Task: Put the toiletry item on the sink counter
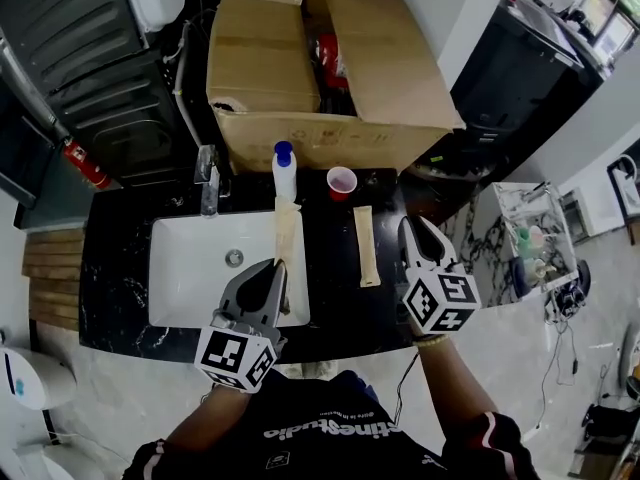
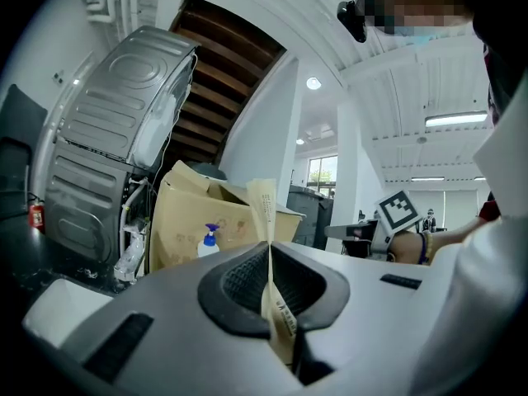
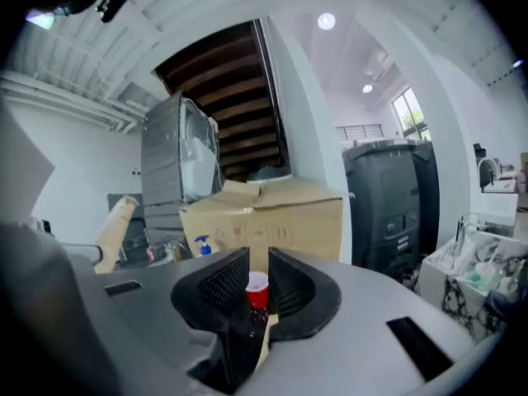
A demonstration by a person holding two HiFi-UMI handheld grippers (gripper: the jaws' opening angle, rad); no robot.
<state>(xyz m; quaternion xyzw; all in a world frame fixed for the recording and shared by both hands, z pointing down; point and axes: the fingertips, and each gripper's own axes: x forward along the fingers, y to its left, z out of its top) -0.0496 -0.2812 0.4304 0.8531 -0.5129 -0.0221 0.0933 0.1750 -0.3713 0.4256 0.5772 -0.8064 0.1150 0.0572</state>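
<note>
A long tan paper packet (image 1: 286,230) sticks out over the right edge of the white sink basin (image 1: 190,268), and my left gripper (image 1: 278,268) is shut on its near end. In the left gripper view the packet (image 2: 264,209) stands edge-on, pinched between the jaws of the left gripper (image 2: 270,254). A second tan packet (image 1: 366,246) lies flat on the black counter (image 1: 340,303), free of both grippers. My right gripper (image 1: 412,226) hovers just to its right, above the counter. Its jaws (image 3: 257,283) stand a little apart with nothing held; the red cup (image 3: 257,287) shows through the gap.
A pump bottle with a blue cap (image 1: 284,171) and a red cup (image 1: 341,182) stand at the counter's back edge, before a big open cardboard box (image 1: 270,58). The faucet (image 1: 208,180) is back left of the basin. A glass shelf with small items (image 1: 535,238) stands at right.
</note>
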